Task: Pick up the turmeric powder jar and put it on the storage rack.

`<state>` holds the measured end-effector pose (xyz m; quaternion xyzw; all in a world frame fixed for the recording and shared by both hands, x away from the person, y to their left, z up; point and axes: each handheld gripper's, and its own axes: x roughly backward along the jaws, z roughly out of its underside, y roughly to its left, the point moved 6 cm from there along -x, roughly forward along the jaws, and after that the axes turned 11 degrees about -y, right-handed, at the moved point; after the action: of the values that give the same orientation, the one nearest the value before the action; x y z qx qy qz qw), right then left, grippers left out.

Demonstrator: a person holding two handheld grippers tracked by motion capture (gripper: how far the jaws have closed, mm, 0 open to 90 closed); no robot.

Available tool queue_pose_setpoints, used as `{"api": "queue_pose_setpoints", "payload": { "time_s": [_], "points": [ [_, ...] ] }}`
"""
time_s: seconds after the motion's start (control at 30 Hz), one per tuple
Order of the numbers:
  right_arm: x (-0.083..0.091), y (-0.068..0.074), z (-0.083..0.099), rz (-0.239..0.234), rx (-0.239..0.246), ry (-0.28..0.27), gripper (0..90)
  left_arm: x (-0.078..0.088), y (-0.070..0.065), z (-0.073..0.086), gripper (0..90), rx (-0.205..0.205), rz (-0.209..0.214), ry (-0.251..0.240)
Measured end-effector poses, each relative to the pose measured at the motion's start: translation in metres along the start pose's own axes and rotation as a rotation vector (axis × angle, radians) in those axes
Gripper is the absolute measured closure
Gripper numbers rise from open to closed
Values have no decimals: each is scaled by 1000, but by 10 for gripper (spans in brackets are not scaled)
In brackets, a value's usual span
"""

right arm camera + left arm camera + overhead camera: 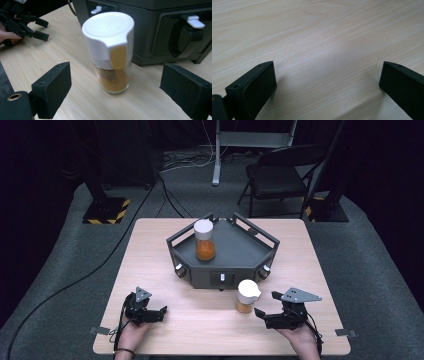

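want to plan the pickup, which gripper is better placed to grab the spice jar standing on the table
Right. The right gripper sits open beside the spice jar, jaws facing it; the left gripper faces bare table, farther away.

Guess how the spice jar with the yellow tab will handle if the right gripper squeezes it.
The spice jar looks rigid: clear glass-like body, hard white cap, so probably no give and maybe slippery between the pads. It's only part-filled with brown powder, so likely light. Tall, with a bulky cap over a narrower base, it may tip if pushed high. The right gripper stands open, not touching it.
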<state>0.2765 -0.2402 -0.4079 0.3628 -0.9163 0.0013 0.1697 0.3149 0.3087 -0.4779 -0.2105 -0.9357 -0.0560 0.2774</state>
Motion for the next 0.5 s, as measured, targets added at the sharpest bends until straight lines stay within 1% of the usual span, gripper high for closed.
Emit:
{"api": "queue_pose_setpoints", "payload": {
  "time_s": [0.13, 0.4, 0.5],
  "points": [
    [-8, 1, -1, -13, 1, 2, 92, 0, 0, 0, 5, 0, 0, 0],
    [-23, 1, -8, -16, 6, 14, 107, 0, 0, 0, 5, -1, 0, 0],
    [-30, 2, -10, -25, 11, 22, 124, 0, 0, 0, 5, -1, 0, 1]
  ]
}}
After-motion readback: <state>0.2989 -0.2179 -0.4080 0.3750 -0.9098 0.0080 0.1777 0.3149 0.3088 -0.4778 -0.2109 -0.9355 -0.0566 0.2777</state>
